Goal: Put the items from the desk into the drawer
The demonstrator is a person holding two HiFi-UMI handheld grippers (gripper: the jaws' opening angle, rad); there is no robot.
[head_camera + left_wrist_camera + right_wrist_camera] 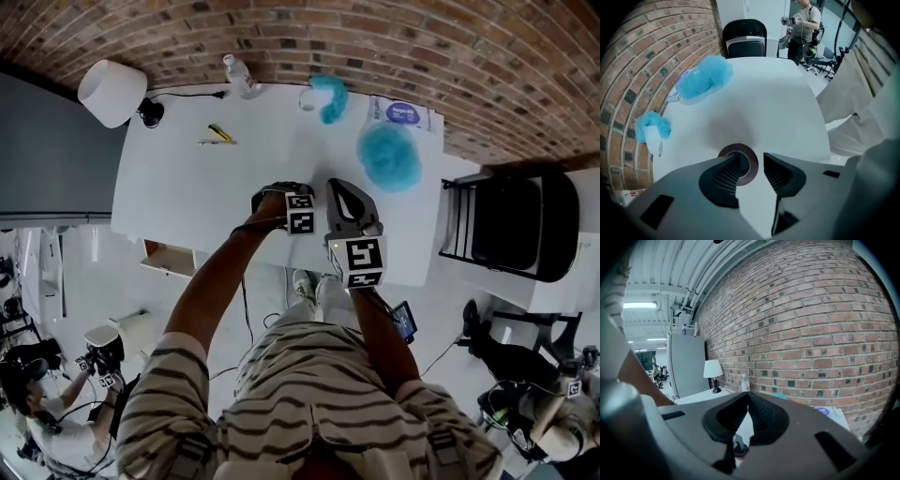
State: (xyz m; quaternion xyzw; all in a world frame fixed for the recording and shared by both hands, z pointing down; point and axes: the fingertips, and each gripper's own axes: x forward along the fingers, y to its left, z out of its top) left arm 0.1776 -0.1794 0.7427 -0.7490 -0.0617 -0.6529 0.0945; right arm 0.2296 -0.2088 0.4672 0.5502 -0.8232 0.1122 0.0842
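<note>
A red-brown brick wall (375, 37) fills the top of the head view. Below it lies the white counter (187, 187), with a black folding chair (525, 225) at its right end. A white lamp shade (112, 91) sits upper left, and a pale blue fluffy puff (388, 157) upper right. A clear plastic bottle (239, 75) stands by the wall, and a small yellow pen (220, 133) lies left of centre.

In that view the left gripper (277, 197) points down at the counter's near middle and covers what is under it. The left gripper view fills this in. Its fingers (726, 176) stand apart over a brown ring-shaped roll of tape (754, 163), which lies flat on the counter. One finger is over the hole and the ring's right rim is between the two. I cannot tell whether they touch.

The right gripper (749, 397), level beside it, has its fingers together. Its view alone shows the ceiling.
</note>
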